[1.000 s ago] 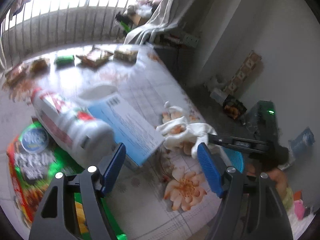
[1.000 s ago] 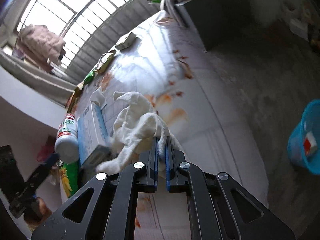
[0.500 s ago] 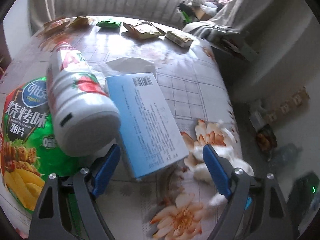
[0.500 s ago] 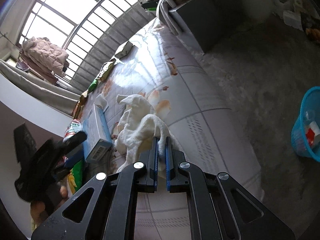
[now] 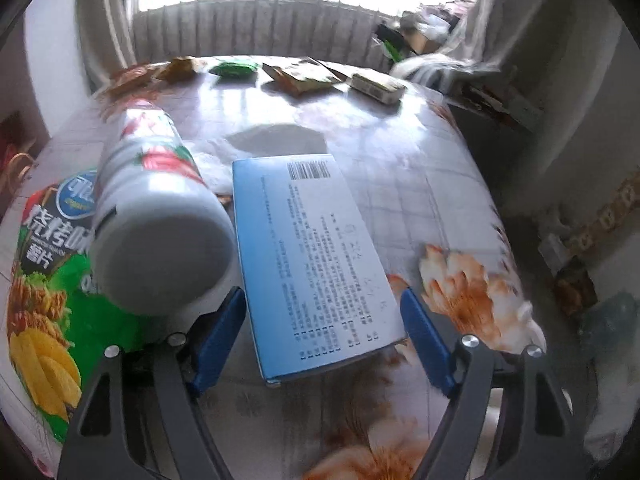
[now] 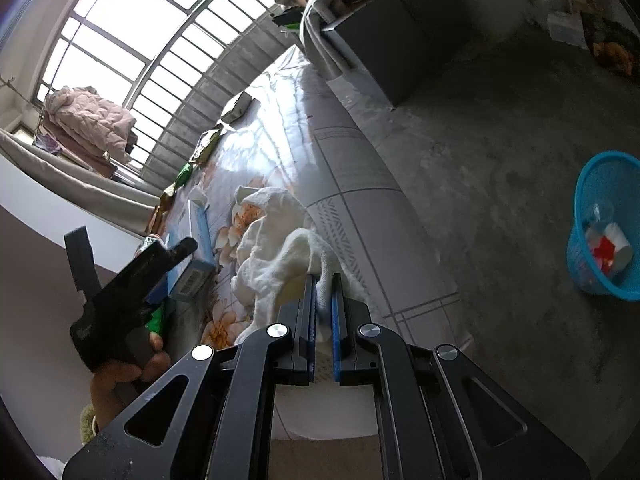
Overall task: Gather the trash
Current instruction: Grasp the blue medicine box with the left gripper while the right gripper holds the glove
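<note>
The left hand-held gripper (image 5: 320, 332) is spread; its jaws have just been closing, and the box (image 5: 308, 248) lies between them, untouched. A bottle (image 5: 156, 216) lies just left. The right hand-held gripper (image 6: 324, 312) pinches the cloth (image 6: 276, 248) near the counter (image 6: 352, 216) edge; the basket (image 6: 600, 236) stands on open floor.

Left wrist view close above table (image 5: 420, 168), facing window; right wrist view slanting along table edge, floor beside; shared: blue box (image 5: 312, 256), cloth-covered table
</note>
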Available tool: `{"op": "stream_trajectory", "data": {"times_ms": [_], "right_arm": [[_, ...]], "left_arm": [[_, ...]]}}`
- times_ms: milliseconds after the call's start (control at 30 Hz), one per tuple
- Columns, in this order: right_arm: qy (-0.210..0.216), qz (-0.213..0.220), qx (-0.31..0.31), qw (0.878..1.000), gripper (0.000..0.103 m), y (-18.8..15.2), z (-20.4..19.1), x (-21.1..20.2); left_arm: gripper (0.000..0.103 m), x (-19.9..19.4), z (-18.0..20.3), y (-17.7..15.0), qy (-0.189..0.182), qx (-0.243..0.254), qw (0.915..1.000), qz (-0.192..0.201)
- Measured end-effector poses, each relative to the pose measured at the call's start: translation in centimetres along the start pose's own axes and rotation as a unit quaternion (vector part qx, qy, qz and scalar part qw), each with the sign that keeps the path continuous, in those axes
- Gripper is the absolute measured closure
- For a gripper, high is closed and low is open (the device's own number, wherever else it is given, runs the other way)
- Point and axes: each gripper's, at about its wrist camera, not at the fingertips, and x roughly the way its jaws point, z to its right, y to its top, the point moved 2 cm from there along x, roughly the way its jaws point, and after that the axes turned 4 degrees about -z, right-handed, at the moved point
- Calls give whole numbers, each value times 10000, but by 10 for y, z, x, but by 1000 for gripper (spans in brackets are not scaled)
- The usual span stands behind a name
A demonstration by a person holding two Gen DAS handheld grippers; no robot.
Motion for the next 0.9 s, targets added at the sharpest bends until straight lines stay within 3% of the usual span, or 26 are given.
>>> {"op": "stream_trajectory", "data": {"times_ms": [133,200,300,400,500,833,900], "right_arm": [[-19,-8,-71,10000,98,-1,-5,1],[-47,-18,-135,9999,98,-1,-8,2],[-46,-60,-201,9998,97,-4,-11,3],[-68,-73,-238,9997,94,-5,-16,4],[-137,-56,-241,9996,93,-6,-18,5],[-341,-47,-238,9991,90,-8,-26,8],[-362,-46,-221,9991,90,-9,-26,9]], "left_arm": [[26,-15,3,-25,-473,624,9959,-444],[26,-30,3,-49,-740,1262,9865,-731],[24,-48,-7,-72,-929,1701,9756,-1030],[16,-59,-17,-79,-905,1605,9767,-1101],[10,-66,-20,-73,-1158,1302,9809,-868],[10,-40,0,-49,-706,1276,9874,-618],[16,-36,0,-47,-660,1308,9874,-594]]}}
